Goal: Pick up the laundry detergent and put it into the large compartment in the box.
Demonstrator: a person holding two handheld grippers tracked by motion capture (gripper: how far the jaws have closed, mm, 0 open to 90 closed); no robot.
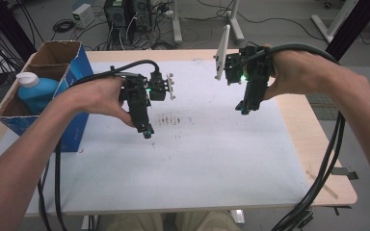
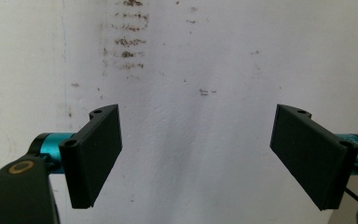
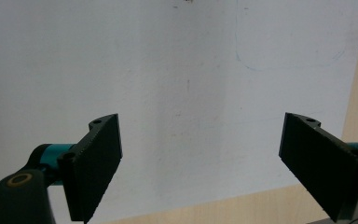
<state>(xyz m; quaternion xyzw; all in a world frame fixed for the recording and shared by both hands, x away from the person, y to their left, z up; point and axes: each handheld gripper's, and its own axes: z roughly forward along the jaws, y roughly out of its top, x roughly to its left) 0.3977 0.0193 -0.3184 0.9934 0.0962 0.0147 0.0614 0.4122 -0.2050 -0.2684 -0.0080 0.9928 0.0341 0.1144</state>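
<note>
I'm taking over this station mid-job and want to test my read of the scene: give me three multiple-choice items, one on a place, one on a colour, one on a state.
1. Where does the bottle stand?
A. In the cardboard box at the table's left edge
B. On the white sheet between the grippers
C. At the table's right edge

2. What colour is the bottle's body?
A. Red
B. Blue
C. Black

3. How do the jaws of the left gripper stand?
A. Shut on the bottle
B. Shut with nothing in them
C. Open with nothing between them

Answers:
1 A: the high view shows it upright inside the cardboard box.
2 B: its body is blue under a white cap.
3 C: the left gripper view shows bare white sheet between the parted jaws.
</note>
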